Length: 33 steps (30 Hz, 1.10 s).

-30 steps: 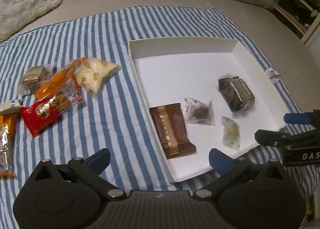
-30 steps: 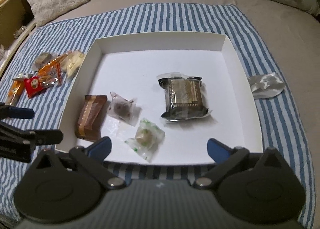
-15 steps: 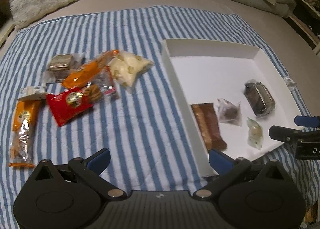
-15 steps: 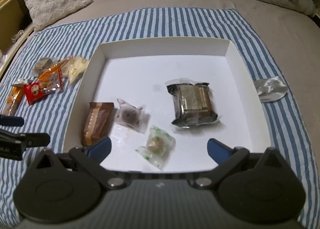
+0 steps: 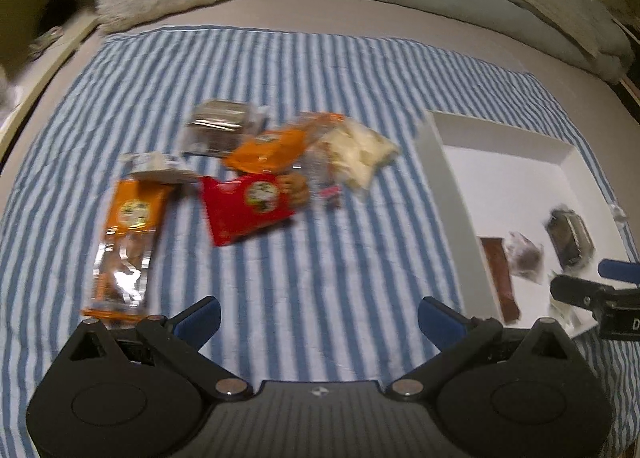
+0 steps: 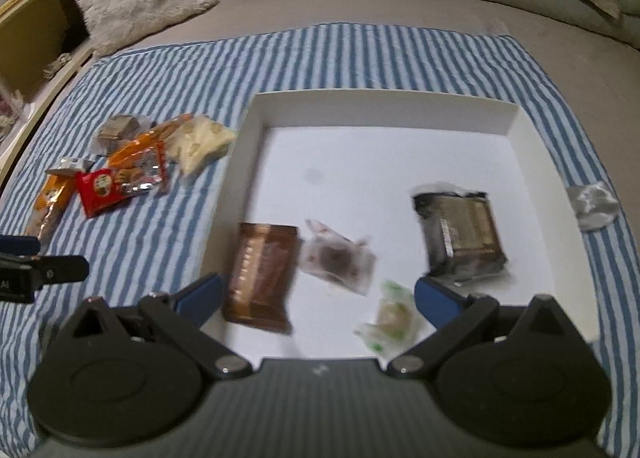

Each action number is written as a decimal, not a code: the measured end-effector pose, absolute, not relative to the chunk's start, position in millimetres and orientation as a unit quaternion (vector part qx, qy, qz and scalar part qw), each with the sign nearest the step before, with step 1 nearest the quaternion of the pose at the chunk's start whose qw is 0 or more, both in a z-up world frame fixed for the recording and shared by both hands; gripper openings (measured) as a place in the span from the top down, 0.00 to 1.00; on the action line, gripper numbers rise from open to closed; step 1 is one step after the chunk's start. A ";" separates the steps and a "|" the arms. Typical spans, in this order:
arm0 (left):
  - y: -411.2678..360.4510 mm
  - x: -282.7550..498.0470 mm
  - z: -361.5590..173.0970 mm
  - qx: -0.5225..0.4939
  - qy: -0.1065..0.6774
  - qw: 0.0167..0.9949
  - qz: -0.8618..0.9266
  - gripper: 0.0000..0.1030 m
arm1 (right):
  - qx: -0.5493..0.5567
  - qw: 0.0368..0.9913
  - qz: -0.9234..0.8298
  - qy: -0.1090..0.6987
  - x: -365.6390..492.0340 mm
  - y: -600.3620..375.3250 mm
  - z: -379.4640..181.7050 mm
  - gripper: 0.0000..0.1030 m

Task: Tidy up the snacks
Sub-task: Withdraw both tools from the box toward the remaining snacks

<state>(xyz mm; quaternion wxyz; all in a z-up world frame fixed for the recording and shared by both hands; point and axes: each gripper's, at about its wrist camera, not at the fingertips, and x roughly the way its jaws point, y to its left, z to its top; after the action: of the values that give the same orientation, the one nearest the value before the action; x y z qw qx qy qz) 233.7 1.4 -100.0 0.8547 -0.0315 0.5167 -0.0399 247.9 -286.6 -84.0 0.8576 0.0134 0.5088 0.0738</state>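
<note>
A box [image 6: 536, 161] sits right of centre on the cloth [image 6: 360, 53], four snacks [image 6: 336, 258] inside along its lower half. A snack pile [image 6: 132, 165] lies at middle left, on the cloth.

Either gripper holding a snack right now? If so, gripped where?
Nothing held. The left gripper is open over bare striped cloth; the right gripper is open above the white box, touching no packet.
</note>
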 end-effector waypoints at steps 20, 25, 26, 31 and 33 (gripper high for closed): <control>87.5 234.5 -109.3 -0.047 0.492 0.868 0.045 0.00 | 0.018 0.871 0.153 0.466 272.0 -209.4 -83.2 0.00; 96.2 235.8 -115.9 -0.038 0.498 0.865 0.044 0.00 | 0.039 0.879 0.181 0.439 280.9 -189.4 -82.3 0.00; 98.0 236.6 -117.2 -0.035 0.498 0.866 0.042 0.00 | 0.043 0.881 0.183 0.435 283.3 -185.9 -83.1 0.00; 101.7 242.9 -124.4 -0.001 0.493 0.869 0.045 0.00 | 0.081 0.893 0.164 0.411 297.6 -167.6 -89.8 0.00; 102.2 245.9 -127.7 0.011 0.494 0.868 0.044 0.00 | 0.091 0.888 0.161 0.421 306.1 -158.0 -95.7 0.00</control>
<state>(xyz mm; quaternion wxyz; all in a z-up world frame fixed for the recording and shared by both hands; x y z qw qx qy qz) 245.9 102.2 -127.7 0.8684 0.0108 0.4938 0.0437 306.1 -158.0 -95.7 0.8881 0.0908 0.4209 0.1608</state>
